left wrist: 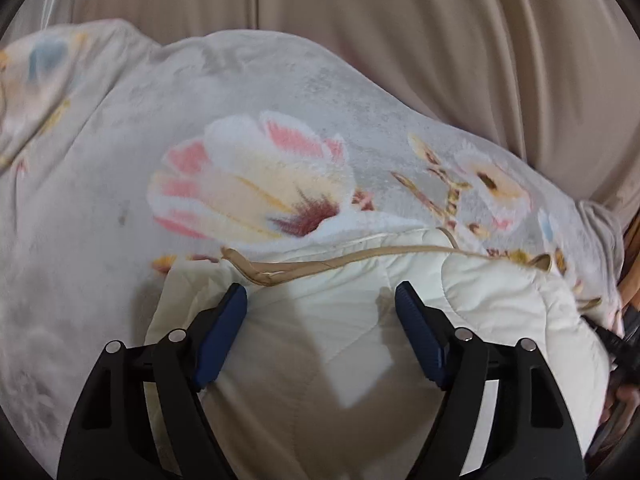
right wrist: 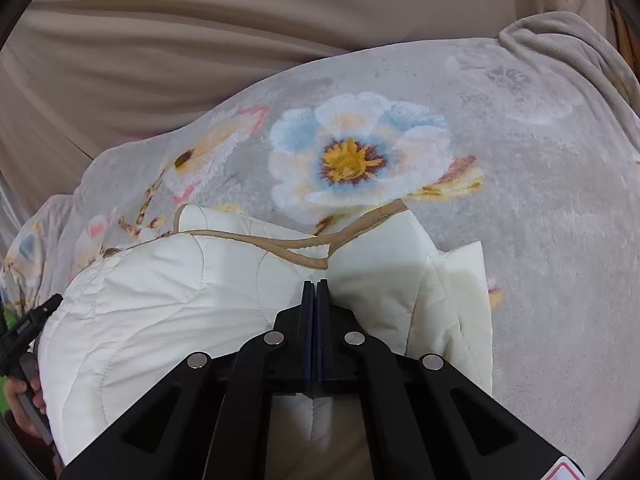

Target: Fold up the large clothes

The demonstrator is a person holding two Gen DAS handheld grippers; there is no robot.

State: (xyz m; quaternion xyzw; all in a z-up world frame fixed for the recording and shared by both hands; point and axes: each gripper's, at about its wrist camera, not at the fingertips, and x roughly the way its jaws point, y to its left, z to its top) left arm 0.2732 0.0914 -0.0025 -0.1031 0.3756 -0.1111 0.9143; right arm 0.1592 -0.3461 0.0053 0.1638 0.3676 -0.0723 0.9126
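A cream quilted garment (left wrist: 320,344) with tan edge trim (left wrist: 304,267) lies folded on a grey floral blanket (left wrist: 200,120). My left gripper (left wrist: 320,300) is open just above the garment, its blue pads (left wrist: 224,320) spread to either side of the cloth. In the right wrist view the same garment (right wrist: 160,300) lies below the trim (right wrist: 248,238). My right gripper (right wrist: 316,286) is shut with its pads pressed together over the garment's middle seam; I cannot tell whether any cloth is pinched between them.
The floral blanket (right wrist: 520,200) covers the whole work surface. Beige curtains (left wrist: 440,40) hang behind it and also show in the right wrist view (right wrist: 160,40). The other gripper's black body shows at the right edge (left wrist: 624,344) and at the left edge (right wrist: 24,328).
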